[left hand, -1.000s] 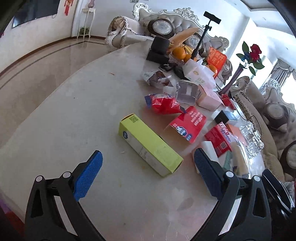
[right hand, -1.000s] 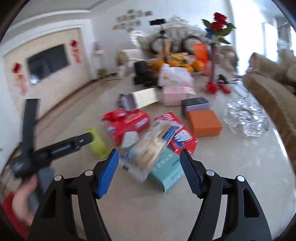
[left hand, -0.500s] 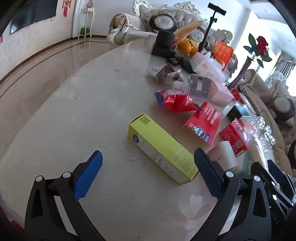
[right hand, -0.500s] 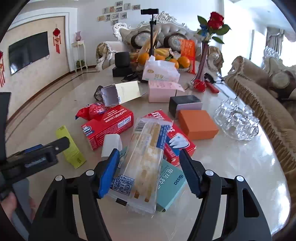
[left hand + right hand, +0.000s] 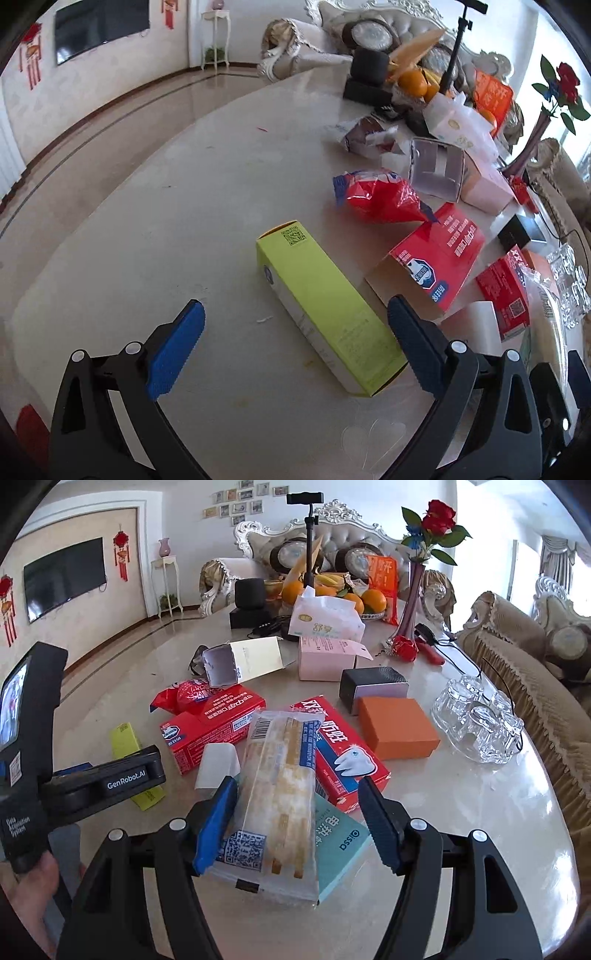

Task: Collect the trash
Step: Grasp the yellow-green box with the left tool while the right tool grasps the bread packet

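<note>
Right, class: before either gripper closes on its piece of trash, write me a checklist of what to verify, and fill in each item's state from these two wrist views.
1. Left gripper open: ok, fingers wide apart.
2. Yellow box between the left fingers: ok, its near end lies in the gap, nearer the right finger.
3. Right gripper open: ok.
4. Clear wrapper between the right fingers: ok, it runs down the gap.
5. Wrapper free to lift: not ok, it lies across the teal box and the toothpaste box, which may shift.
6. Somewhere to drop the trash: cannot tell, no bin in either view.
</note>
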Demonstrator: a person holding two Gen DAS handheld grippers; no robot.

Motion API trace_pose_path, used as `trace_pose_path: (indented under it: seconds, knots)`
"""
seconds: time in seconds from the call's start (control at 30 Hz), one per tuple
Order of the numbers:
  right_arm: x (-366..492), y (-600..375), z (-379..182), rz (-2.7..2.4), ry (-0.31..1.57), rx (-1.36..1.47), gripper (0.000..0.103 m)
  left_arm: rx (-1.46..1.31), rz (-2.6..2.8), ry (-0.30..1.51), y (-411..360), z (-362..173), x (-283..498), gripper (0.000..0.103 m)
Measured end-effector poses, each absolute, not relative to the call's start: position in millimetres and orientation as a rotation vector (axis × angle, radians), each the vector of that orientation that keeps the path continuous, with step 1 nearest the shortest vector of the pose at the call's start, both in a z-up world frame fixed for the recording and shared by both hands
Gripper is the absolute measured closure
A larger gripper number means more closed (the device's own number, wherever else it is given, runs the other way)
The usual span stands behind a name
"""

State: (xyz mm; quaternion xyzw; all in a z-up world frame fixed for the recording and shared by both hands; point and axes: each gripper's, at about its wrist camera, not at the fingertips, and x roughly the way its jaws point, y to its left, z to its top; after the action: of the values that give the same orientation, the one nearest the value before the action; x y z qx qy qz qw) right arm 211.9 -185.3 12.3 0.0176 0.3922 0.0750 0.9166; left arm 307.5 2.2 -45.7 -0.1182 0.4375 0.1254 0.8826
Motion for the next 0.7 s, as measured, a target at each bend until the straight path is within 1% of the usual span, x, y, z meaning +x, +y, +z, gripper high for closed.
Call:
trace_pose_path:
  seconds: [0.13,0.27,0.33,0.37,0.53,0.7]
  knots:
    - [214,-183,12,0.162,0.818,0.011,0.039,-0.222,0.240,0.917,7,-44,305,0.007]
    - [217,-188,11,0.173,0.831,0.045,0.039,-0.167,0.188,0.935,16,-45,305,0.007]
    - [217,-190,10,0.181,0.837,0.057,0.039,-0.080,0.194,0.985,19,-53,310,0.007]
    - [217,-190,10,0.183,0.837,0.057,0.039,-0.043,0.178,0.979,18,-54,309,0.007]
    - [216,-190,9,0.192,0.841,0.072,0.040,-0.138,0.113,0.954,34,-46,302,0.007]
    - [215,-188,11,0.198,0.838,0.045,0.040,-0.068,0.039,0.949,30,-46,302,0.007]
